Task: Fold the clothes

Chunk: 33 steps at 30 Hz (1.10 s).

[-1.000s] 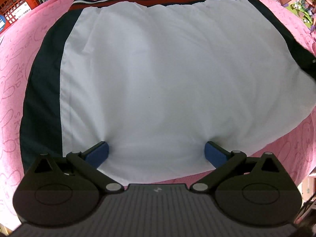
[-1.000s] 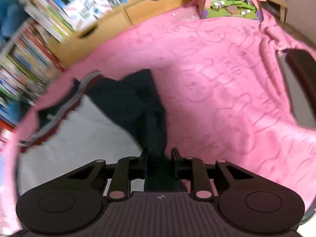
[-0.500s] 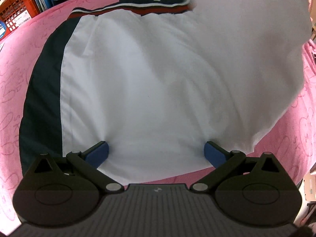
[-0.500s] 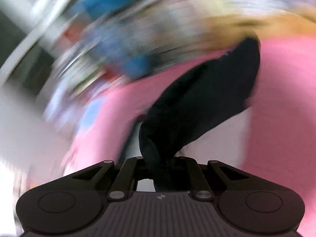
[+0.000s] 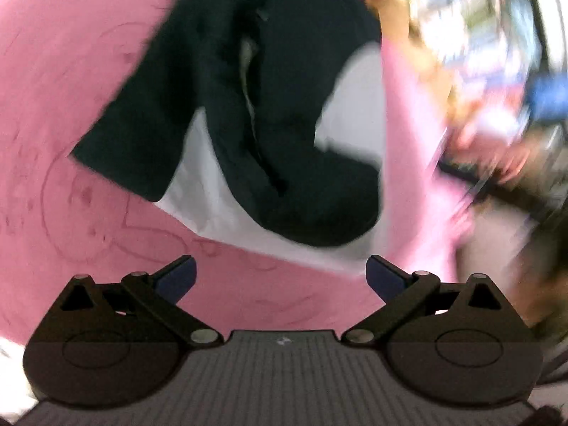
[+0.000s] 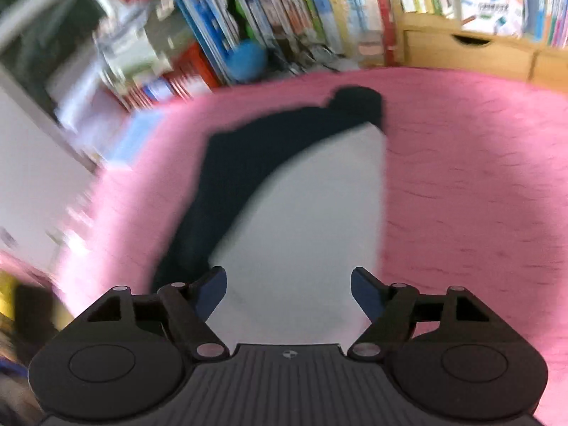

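A white and dark navy shirt (image 5: 248, 135) is seen lying partly folded on a pink blanket (image 5: 71, 71). The left gripper (image 5: 280, 277) is held spread wide over bare blanket just near of the shirt's hem, gripping nothing. The right gripper (image 6: 288, 285) is likewise released above the white panel. Bookshelves (image 6: 319, 10) are blurred beyond

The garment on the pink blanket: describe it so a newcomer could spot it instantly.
A pink blanket spreads below a crowded bookshelf. On it lies the partly folded shirt, the only clothing there: a white body with dark navy sleeves and collar. Both grippers' jaws stand open and hold nothing.
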{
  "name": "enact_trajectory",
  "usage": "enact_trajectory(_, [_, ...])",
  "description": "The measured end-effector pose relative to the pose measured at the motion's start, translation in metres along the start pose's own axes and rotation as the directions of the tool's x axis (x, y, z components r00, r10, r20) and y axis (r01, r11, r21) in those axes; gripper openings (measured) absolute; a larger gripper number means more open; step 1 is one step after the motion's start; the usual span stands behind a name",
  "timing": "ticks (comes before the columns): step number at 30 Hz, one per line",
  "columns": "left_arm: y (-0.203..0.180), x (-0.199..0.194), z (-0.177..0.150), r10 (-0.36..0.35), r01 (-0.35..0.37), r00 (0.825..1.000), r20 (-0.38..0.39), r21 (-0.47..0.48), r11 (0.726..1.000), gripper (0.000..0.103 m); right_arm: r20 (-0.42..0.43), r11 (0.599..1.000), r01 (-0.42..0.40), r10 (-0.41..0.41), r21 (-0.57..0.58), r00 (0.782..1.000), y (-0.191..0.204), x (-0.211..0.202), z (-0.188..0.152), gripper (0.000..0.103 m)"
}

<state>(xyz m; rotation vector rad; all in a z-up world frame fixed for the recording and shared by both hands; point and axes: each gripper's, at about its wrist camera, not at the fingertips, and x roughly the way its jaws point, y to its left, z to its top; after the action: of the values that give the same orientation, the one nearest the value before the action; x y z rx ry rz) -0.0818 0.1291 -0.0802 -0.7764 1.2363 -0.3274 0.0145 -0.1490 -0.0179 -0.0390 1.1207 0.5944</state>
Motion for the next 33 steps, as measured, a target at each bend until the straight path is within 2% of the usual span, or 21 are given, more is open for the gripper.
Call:
enact_trajectory(1, [0.005, -0.008, 0.002, -0.051, 0.052, 0.998, 0.027, -0.049, 0.997, 0.103, -0.01, 0.998, 0.042, -0.043, -0.039, 0.999, 0.003, 0.001, -0.009, 0.078])
enact_trajectory(2, [0.005, -0.014, 0.007, -0.084, 0.087, 0.995, 0.056, -0.059, 0.994, 0.103, -0.023, 0.993, 0.076, -0.079, -0.085, 0.997, 0.005, 0.001, -0.02, 0.078])
enact_trajectory(4, [0.0, -0.014, 0.015, -0.099, 0.102, 0.992, 0.077, -0.033, 0.994, 0.103, -0.059, 0.977, 0.119, -0.131, -0.176, 0.99, 0.014, 0.009, -0.042, 0.078])
enact_trajectory(7, [-0.005, 0.01, 0.025, -0.034, 0.035, 0.998, 0.054, -0.003, 0.999, 0.103, -0.053, 0.951, 0.143, -0.163, -0.273, 0.985, 0.029, 0.017, -0.066, 0.076])
enact_trajectory(8, [-0.005, 0.014, 0.031, 0.01, -0.01, 0.999, 0.043, 0.001, 1.0, 0.103, -0.044, 0.947, 0.135, -0.155, -0.29, 0.987, 0.034, 0.021, -0.068, 0.073])
enact_trajectory(9, [-0.007, 0.018, 0.027, 0.055, -0.055, 0.998, 0.044, 0.012, 0.998, 0.099, -0.044, 0.947, 0.121, -0.141, -0.298, 0.989, 0.037, 0.023, -0.069, 0.066])
enact_trajectory(10, [-0.008, 0.023, 0.022, 0.099, -0.1, 0.994, 0.046, 0.022, 0.995, 0.067, -0.044, 0.946, 0.107, -0.127, -0.305, 0.991, 0.04, 0.026, -0.071, 0.054])
enact_trajectory(11, [-0.009, 0.025, 0.019, 0.138, -0.14, 0.989, 0.051, 0.033, 0.99, 0.025, -0.056, 0.947, 0.093, -0.115, -0.307, 0.992, 0.042, 0.029, -0.068, 0.048])
enact_trajectory(12, [-0.007, 0.016, 0.017, 0.148, -0.151, 0.986, 0.07, 0.04, 0.988, 0.022, -0.069, 0.947, 0.081, -0.107, -0.31, 0.992, 0.044, 0.032, -0.068, 0.042])
enact_trajectory(14, [-0.01, -0.006, 0.019, 0.115, -0.127, 0.98, 0.165, 0.065, 0.99, 0.018, -0.064, 0.946, 0.088, -0.113, -0.313, 0.992, 0.048, 0.037, -0.066, 0.041])
enact_trajectory(17, [-0.003, -0.035, 0.021, 0.12, -0.146, 0.964, 0.238, 0.091, 0.985, 0.018, -0.051, 0.951, 0.093, -0.112, -0.293, 0.992, 0.047, 0.036, -0.067, 0.041])
enact_trajectory(19, [0.013, -0.04, 0.019, 0.16, -0.184, 0.957, 0.241, 0.081, 0.98, 0.019, -0.04, 0.955, 0.089, -0.105, -0.283, 0.994, 0.047, 0.034, -0.061, 0.042])
enact_trajectory(23, [0.028, -0.022, 0.027, 0.217, -0.228, 0.955, 0.201, 0.03, 0.973, 0.025, -0.018, 0.961, 0.083, -0.091, -0.263, 0.996, 0.046, 0.031, -0.05, 0.042])
enact_trajectory(27, [0.029, -0.022, 0.019, 0.243, -0.262, 0.947, 0.208, 0.068, 0.963, 0.027, 0.005, 0.967, 0.076, -0.077, -0.242, 0.997, 0.046, 0.027, -0.038, 0.045])
enact_trajectory(28, [0.016, -0.018, 0.026, 0.246, -0.274, 0.943, 0.225, 0.099, 0.957, 0.027, 0.011, 0.969, 0.074, -0.073, -0.237, 0.997, 0.046, 0.026, -0.035, 0.048])
enact_trajectory(30, [-0.007, -0.015, 0.032, 0.245, -0.3, 0.931, 0.271, 0.186, 0.936, 0.027, 0.05, 0.959, 0.087, -0.077, -0.269, 0.996, 0.054, 0.027, -0.009, 0.055])
enact_trajectory(32, [-0.019, -0.018, 0.026, 0.244, -0.335, 0.921, 0.305, 0.295, 0.895, 0.033, 0.066, 0.954, 0.073, -0.056, -0.291, 0.996, 0.064, 0.035, 0.013, 0.065])
enact_trajectory(33, [-0.018, -0.014, 0.024, 0.258, -0.348, 0.92, 0.294, 0.316, 0.882, 0.035, 0.069, 0.954, 0.066, -0.048, -0.293, 0.996, 0.072, 0.041, 0.024, 0.075])
